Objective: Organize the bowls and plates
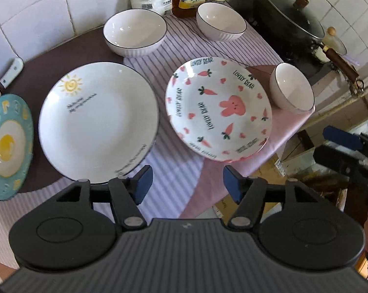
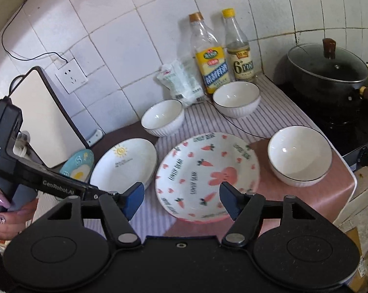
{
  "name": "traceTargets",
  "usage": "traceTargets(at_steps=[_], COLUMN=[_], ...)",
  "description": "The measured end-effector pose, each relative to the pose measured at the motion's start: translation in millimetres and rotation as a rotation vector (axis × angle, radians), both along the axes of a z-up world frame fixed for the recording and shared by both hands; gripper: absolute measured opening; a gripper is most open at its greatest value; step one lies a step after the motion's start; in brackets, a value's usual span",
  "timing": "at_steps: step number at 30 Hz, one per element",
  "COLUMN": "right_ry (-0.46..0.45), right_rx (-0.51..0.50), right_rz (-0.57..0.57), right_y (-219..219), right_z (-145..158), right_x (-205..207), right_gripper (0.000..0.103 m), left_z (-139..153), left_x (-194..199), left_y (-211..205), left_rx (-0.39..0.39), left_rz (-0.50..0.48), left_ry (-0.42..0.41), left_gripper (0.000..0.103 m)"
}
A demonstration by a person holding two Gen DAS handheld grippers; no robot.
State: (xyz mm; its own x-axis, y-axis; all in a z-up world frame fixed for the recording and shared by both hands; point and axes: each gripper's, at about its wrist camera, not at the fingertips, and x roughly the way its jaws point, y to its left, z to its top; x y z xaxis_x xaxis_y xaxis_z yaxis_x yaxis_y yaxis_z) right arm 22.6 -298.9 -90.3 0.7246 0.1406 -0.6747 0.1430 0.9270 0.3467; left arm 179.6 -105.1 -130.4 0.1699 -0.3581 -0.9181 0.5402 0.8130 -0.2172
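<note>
On the counter lie a white plate with a sun drawing (image 1: pixel 98 122) (image 2: pixel 124 162), a carrot-and-rabbit plate (image 1: pixel 218 109) (image 2: pixel 207 175) and a small teal fried-egg plate (image 1: pixel 8 146) (image 2: pixel 77 167). Three white bowls stand around them: back left (image 1: pixel 135 31) (image 2: pixel 162 117), back middle (image 1: pixel 221 21) (image 2: pixel 236 99) and right (image 1: pixel 292 86) (image 2: pixel 299 155). My left gripper (image 1: pixel 187 183) is open and empty, held above the counter's front edge between the two large plates. My right gripper (image 2: pixel 181 200) is open and empty, above the rabbit plate's near rim.
Two bottles (image 2: pixel 210 56) and a white bag (image 2: pixel 181 83) stand at the tiled back wall. A black lidded pot (image 2: pixel 326 73) sits on the stove at right. A cutting board (image 2: pixel 44 119) leans on the wall at left. The striped cloth (image 1: pixel 169 178) covers the counter.
</note>
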Motion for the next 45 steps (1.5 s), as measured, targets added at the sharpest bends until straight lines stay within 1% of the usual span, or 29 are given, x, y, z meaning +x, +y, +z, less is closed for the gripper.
traceTargets(at_steps=[2, 4, 5, 8, 10, 12, 14, 15, 17, 19, 22, 24, 27, 28, 29, 30, 31, 33, 34, 35, 36, 37, 38, 39, 41, 42, 45], right_ry=[-0.029, -0.106, -0.123, -0.128, -0.137, -0.126, -0.097, -0.071, -0.047, -0.043, -0.020, -0.028, -0.045, -0.041, -0.025, 0.002, 0.028, 0.047, 0.050, 0.050, 0.048, 0.048, 0.050, 0.057, 0.050, 0.048, 0.049], right_rx=[0.000, -0.020, -0.026, -0.044, -0.048, -0.040, -0.057, -0.066, -0.071, -0.032, 0.000, -0.003, 0.021, 0.025, 0.029, 0.040, 0.056, 0.074, 0.074, 0.077, 0.081, 0.089, 0.093, 0.099, 0.172, 0.199, 0.237], right_rz=[0.003, 0.004, 0.015, 0.058, 0.078, 0.081, 0.060, 0.066, 0.081, 0.067, 0.027, -0.001, -0.015, -0.017, -0.014, -0.016, -0.027, -0.045, -0.042, -0.039, -0.039, -0.044, -0.059, -0.086, -0.122, -0.135, -0.122], right_y=[-12.2, -21.5, -25.5, -35.7, -40.5, -43.7, -45.5, -45.8, -48.5, -53.3, -54.6, -53.0, -52.8, -52.4, -52.3, -52.5, -53.0, -54.4, -54.8, -55.7, -57.3, -59.7, -62.5, -65.8, -74.0, -76.8, -83.0], right_z=[-1.1, -2.9, -4.5, -19.0, -36.1, -55.1, -76.8, -84.4, -96.7, -107.9, -123.1, -127.4, -131.0, -131.9, -133.9, -135.3, -136.5, -136.2, -136.2, -136.7, -137.5, -138.3, -138.9, -140.1, -144.4, -146.2, -149.7], right_x=[-2.8, -8.1, -8.3, -1.2, 1.6, 5.7, 11.4, 15.1, 21.3, 26.5, 33.4, 34.7, 38.3, 41.0, 45.6, 50.7, 55.0, 58.0, 58.5, 58.1, 57.3, 56.6, 55.7, 54.8, 53.0, 52.7, 54.8], right_gripper=[0.073, 0.073, 0.073, 0.073, 0.073, 0.073, 0.073, 0.073, 0.073, 0.073, 0.072, 0.071, 0.069, 0.066, 0.058, 0.052, 0.048, 0.049, 0.048, 0.046, 0.044, 0.037, 0.023, 0.021, 0.018, 0.017, 0.017], left_z=[-5.6, -11.3, -15.3, -31.3, -45.1, -60.9, -73.8, -78.1, -83.4, -88.1, -93.1, -95.2, -96.2, -97.2, -98.4, -99.4, -100.3, -102.4, -104.0, -106.0, -107.0, -107.0, -107.2, -107.5, -108.1, -108.0, -107.9], left_x=[-0.1, -0.5, -1.1, -1.0, -1.1, 0.6, 3.4, 3.6, 1.8, 1.0, 2.9, 4.0, 9.3, 12.3, 15.5, 18.5, 20.7, 24.5, 26.4, 28.0, 28.0, 27.5, 27.7, 27.9, 28.0, 28.0, 27.4], left_y=[-9.3, -16.0, -19.5, -28.0, -32.1, -31.9, -31.3, -31.8, -32.4, -32.2, -32.4, -35.2, -38.8, -40.2, -41.6, -42.8, -43.7, -46.3, -48.0, -49.9, -50.3, -49.1, -47.1, -44.5, -41.3, -40.8, -44.0], left_rx=[-0.015, -0.017, -0.014, 0.001, 0.004, -0.036, -0.048, -0.049, -0.046, -0.040, -0.048, -0.065, -0.081, -0.078, -0.076, -0.069, -0.065, -0.069, -0.070, -0.051, -0.040, -0.045, -0.055, -0.068, -0.086, -0.088, -0.080], left_rz=[0.017, 0.038, 0.052, 0.095, 0.122, 0.173, 0.230, 0.242, 0.266, 0.301, 0.331, 0.337, 0.354, 0.365, 0.372, 0.379, 0.384, 0.369, 0.343, 0.326, 0.317, 0.312, 0.315, 0.324, 0.339, 0.345, 0.357], left_ry=[0.016, 0.011, 0.005, -0.008, -0.013, 0.008, 0.045, 0.041, 0.000, -0.037, -0.050, -0.055, -0.084, -0.087, -0.087, -0.088, -0.090, -0.092, -0.086, -0.081, -0.083, -0.085, -0.082, -0.076, -0.066, -0.062, -0.063], left_gripper=[0.063, 0.063, 0.063, 0.063, 0.063, 0.063, 0.063, 0.063, 0.063, 0.063, 0.063, 0.061, 0.061, 0.059, 0.059, 0.058, 0.055, 0.047, 0.035, 0.027, 0.027, 0.027, 0.025, 0.024, 0.022, 0.022, 0.022])
